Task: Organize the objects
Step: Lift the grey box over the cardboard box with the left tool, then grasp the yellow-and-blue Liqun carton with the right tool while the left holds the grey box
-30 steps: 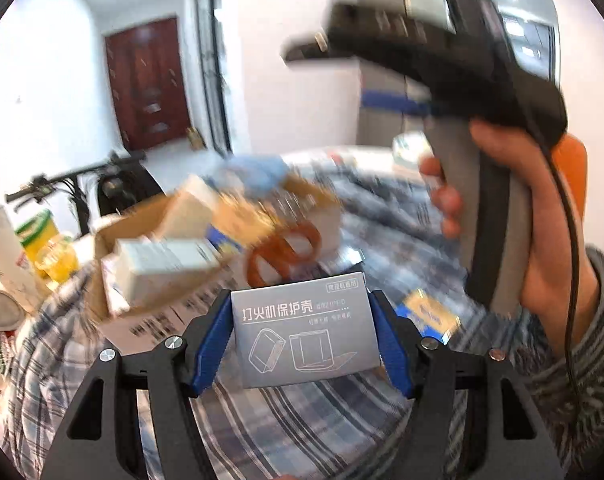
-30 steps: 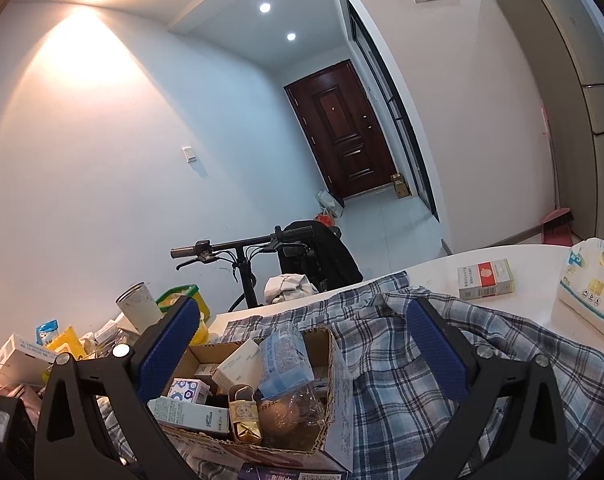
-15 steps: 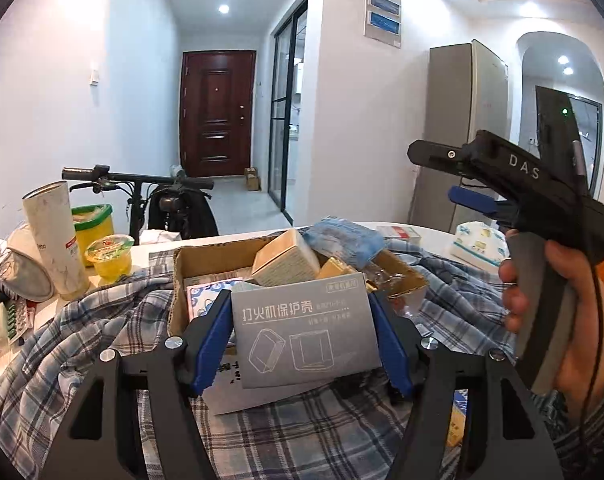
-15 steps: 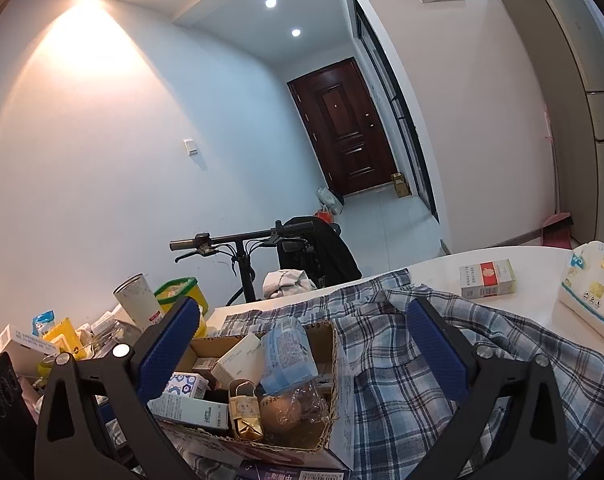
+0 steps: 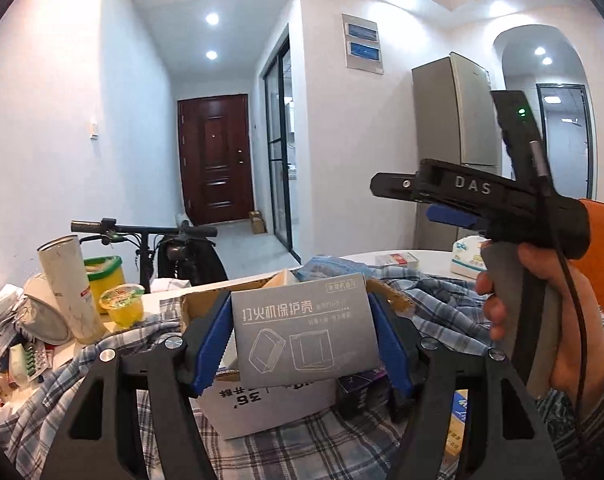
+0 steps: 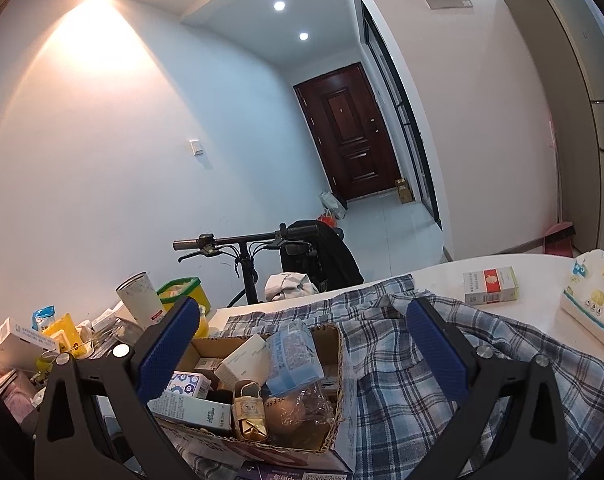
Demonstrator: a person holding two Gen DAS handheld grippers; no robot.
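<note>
Left gripper (image 5: pixel 302 338) pinching a flat grey carton (image 5: pixel 305 330) by its side edges, upright, printed face to camera, held above the open cardboard box (image 6: pixel 334 364). Matte card, line drawings of cases. Right gripper (image 6: pixel 302 354) spread wide, holding nothing, over the crowded box. Rumpled plaid cloth (image 6: pixel 414 376) beneath; bare white tabletop (image 6: pixel 442 272) beyond.

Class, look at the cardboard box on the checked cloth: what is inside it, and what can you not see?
The cardboard box holds several small cartons, a blue packet, a gold-wrapped item and a clear bag. Whatever lies beneath them, and the box bottom, is covered.
</note>
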